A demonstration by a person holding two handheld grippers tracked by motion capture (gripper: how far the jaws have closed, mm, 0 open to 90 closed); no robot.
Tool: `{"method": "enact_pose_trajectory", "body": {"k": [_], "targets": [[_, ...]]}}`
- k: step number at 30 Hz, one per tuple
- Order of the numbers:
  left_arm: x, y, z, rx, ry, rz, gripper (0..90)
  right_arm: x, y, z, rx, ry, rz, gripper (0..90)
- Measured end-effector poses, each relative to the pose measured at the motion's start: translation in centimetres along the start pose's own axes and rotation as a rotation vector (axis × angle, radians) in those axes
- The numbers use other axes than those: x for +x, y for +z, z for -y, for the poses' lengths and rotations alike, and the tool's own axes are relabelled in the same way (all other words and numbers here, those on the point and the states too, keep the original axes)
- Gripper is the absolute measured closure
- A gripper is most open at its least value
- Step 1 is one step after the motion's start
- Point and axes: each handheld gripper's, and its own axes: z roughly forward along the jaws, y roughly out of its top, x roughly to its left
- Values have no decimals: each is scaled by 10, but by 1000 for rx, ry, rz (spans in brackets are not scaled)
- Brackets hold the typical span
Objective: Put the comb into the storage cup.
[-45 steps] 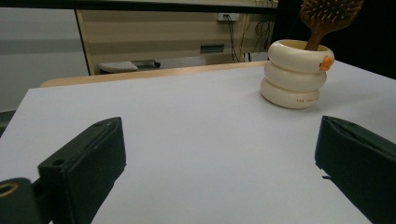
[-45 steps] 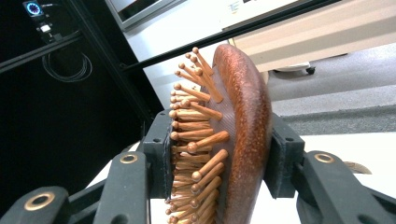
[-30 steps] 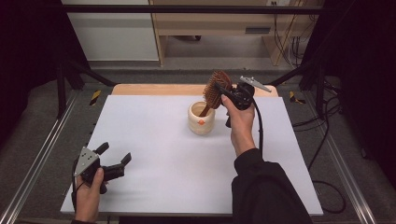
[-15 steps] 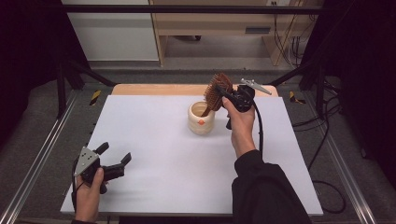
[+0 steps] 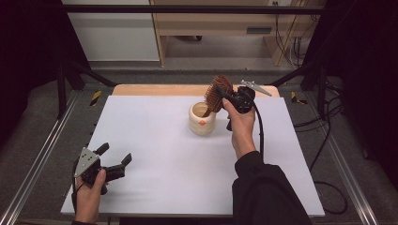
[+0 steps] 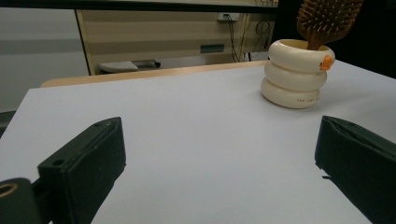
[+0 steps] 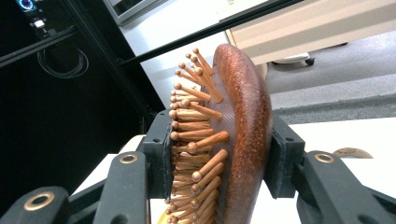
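Note:
A wooden hairbrush [image 5: 218,92] with wooden pins stands tilted, its handle down inside a cream ringed cup [image 5: 202,118] at the back middle of the white table. My right gripper [image 5: 229,96] is shut on the brush head; in the right gripper view the jaws clamp the hairbrush [image 7: 233,140] from both sides. The cup [image 6: 296,72] with an orange mark shows in the left gripper view, the hairbrush [image 6: 328,21] rising from it. My left gripper [image 5: 115,157] rests open near the table's front left corner, nothing between its jaws.
The white table board [image 5: 155,159] lies on a wooden top [image 5: 155,90] that shows along the far edge. Metal rails [image 5: 33,173] run along both sides. A wooden shelf unit [image 5: 211,28] and cables [image 5: 291,37] stand beyond the table.
The right gripper and the brush head have shifted slightly; the brush stays in the cup. The left gripper has not moved.

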Motion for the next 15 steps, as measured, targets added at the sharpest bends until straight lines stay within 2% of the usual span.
{"method": "enact_pose_trajectory", "body": {"k": [15], "targets": [[1,-1,0,-1,-6,4,16,1,2,3,2,-1,-5,526]]}}
